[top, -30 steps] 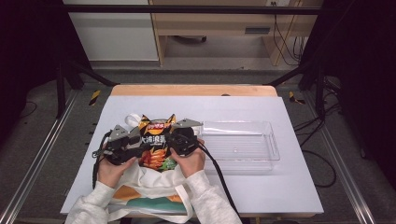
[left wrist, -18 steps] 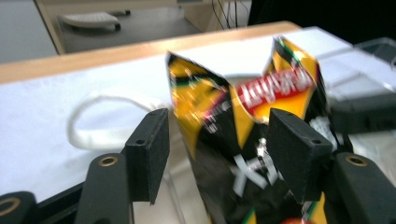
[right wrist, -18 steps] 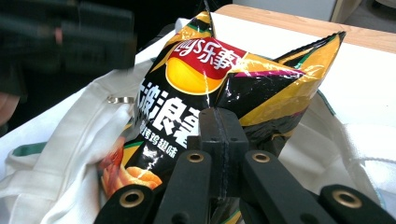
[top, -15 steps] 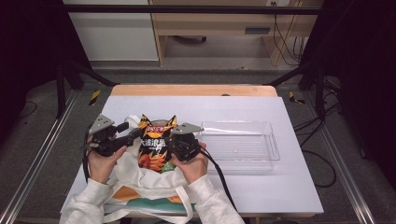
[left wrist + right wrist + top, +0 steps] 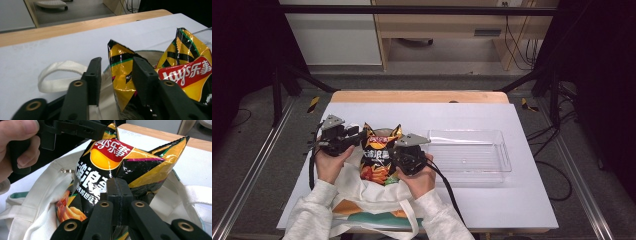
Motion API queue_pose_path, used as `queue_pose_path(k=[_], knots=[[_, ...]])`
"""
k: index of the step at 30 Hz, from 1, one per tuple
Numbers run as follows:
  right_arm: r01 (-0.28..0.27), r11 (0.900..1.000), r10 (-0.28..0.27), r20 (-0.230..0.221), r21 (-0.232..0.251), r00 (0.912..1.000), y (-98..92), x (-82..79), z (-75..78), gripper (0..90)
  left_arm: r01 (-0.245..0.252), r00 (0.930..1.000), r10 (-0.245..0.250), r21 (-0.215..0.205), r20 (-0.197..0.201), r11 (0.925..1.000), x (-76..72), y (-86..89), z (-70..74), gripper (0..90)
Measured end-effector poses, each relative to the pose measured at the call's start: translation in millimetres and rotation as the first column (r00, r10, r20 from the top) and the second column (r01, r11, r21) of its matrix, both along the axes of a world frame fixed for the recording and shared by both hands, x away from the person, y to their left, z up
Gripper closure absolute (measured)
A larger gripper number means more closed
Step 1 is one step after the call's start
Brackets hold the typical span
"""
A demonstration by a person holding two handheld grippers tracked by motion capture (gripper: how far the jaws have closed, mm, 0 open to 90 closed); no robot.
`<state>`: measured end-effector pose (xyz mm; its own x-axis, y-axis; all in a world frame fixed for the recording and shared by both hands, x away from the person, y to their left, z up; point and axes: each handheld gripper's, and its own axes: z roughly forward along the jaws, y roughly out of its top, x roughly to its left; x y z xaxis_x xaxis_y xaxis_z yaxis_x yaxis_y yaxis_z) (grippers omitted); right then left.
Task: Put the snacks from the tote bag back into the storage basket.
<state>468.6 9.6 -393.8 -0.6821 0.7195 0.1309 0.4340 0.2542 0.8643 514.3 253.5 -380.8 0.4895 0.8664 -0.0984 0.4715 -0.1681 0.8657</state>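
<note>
Canvas tote bag (image 5: 362, 192) lies at table's near edge; my left gripper (image 5: 354, 136), jaws just closing, half-open around the chip bag (image 5: 379, 152) corner, steadies it while my right gripper (image 5: 398, 155) pinches the packet, lifting it clear.

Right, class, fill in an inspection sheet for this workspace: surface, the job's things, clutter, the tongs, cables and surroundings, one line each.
Surface: white table with a wooden far edge.
Job's things: black-and-yellow foil crisp bag standing half out of a cream cloth tote bag; clear plastic tray lies to its right.
Clutter: nothing seen.
Tongs: right tongs shut on the crisp bag's side; left tongs have just been closing, the bag's top corner between the jaws, contact on one side unclear.
Cables: black cable trails from the right tongs across the table.
Surroundings: white cabinet, wooden desk frame, dark metal stands, loose floor cables.
</note>
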Motion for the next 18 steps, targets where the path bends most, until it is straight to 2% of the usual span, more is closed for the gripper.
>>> queue_pose_path(k=[5,7,8,12,13,18], knots=[[0.001,1.000,-0.001,0.002,-0.002,1.0000,0.1,0.1,-0.6,90.0,0.011,0.9992,-0.012,-0.023,-0.037,0.9997,1.4,5.1,-5.5,70.1],[0.000,1.000,0.000,0.002,-0.001,1.0000,0.3,0.2,-0.7,90.0,0.015,0.9990,-0.016,-0.021,-0.041,0.9997,1.7,5.2,-6.1,72.2],[-0.001,1.000,0.001,0.004,-0.001,1.0000,0.3,0.1,-0.7,90.0,0.026,0.9986,-0.027,-0.023,-0.046,0.9994,1.7,4.6,-7.0,77.1],[0.001,1.000,-0.001,0.004,-0.002,1.0000,0.1,0.3,-0.7,90.0,0.028,0.9986,-0.029,-0.016,-0.044,0.9995,1.0,3.4,-7.1,84.1],[0.002,1.000,-0.002,-0.003,0.000,1.0000,0.1,0.1,-0.6,90.0,0.027,0.9986,-0.027,-0.013,-0.045,0.9996,0.4,3.7,-6.7,89.4],[-0.004,1.000,0.004,0.003,0.005,1.0000,0.0,0.5,-0.6,90.0,0.027,0.9991,-0.027,-0.016,-0.031,0.9995,-3.1,5.3,-6.9,90.0]])
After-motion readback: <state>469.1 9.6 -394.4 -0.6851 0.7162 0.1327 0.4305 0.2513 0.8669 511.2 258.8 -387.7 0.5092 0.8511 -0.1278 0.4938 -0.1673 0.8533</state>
